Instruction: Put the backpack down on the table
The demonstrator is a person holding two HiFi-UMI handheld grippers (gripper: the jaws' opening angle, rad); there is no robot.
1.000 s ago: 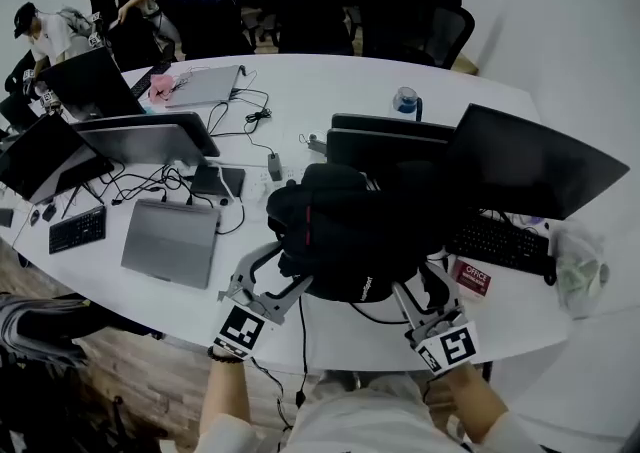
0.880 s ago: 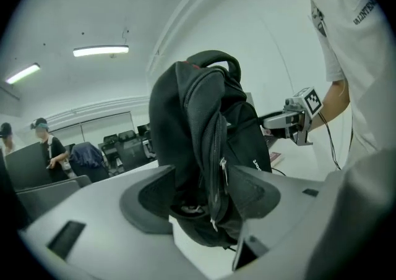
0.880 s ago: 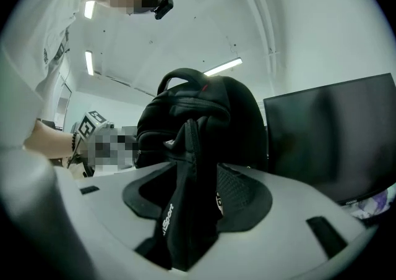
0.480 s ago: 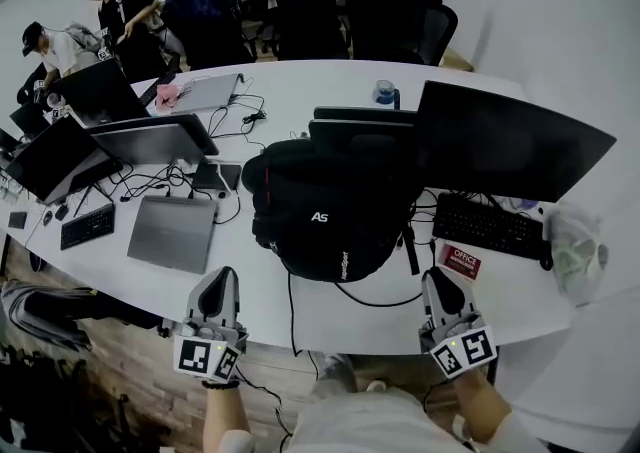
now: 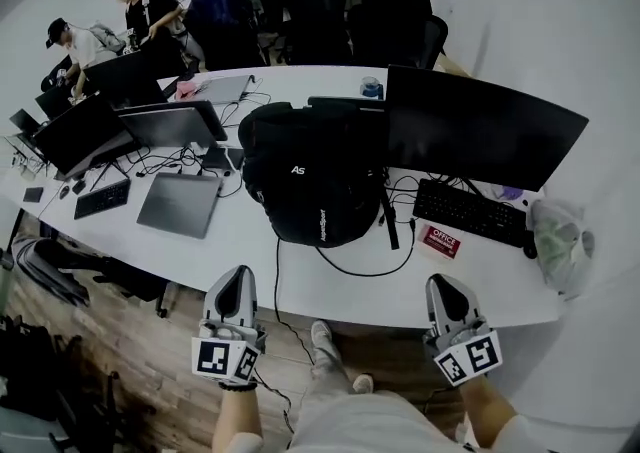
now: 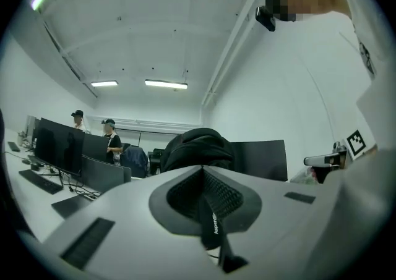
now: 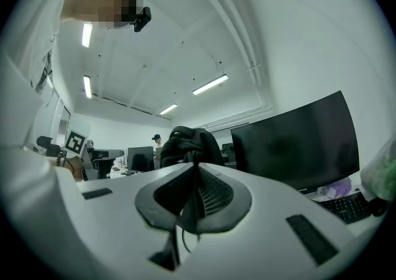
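The black backpack [image 5: 305, 191] stands on the white table [image 5: 250, 256], in front of a dark monitor. Both grippers hang apart from it, off the table's near edge and pointing level at it. My left gripper [image 5: 238, 276] is shut and empty. My right gripper [image 5: 440, 284] has its jaws closing, nearly together, with nothing between them. In the left gripper view the backpack [image 6: 198, 146] rises just beyond the shut left gripper [image 6: 201, 170]. In the right gripper view the backpack [image 7: 185, 143] shows behind the right gripper [image 7: 197, 167].
A large monitor [image 5: 480, 131], a keyboard [image 5: 470, 213] and a red card [image 5: 440, 239] lie right of the backpack. A grey laptop [image 5: 180, 203] and more screens are to its left. A plastic bag [image 5: 560, 241] sits at the right end. People [image 5: 130, 1] stand at the back left.
Both grippers let go of the backpack's lower sides, drew back off the table's near edge and closed. The backpack stays on the table.
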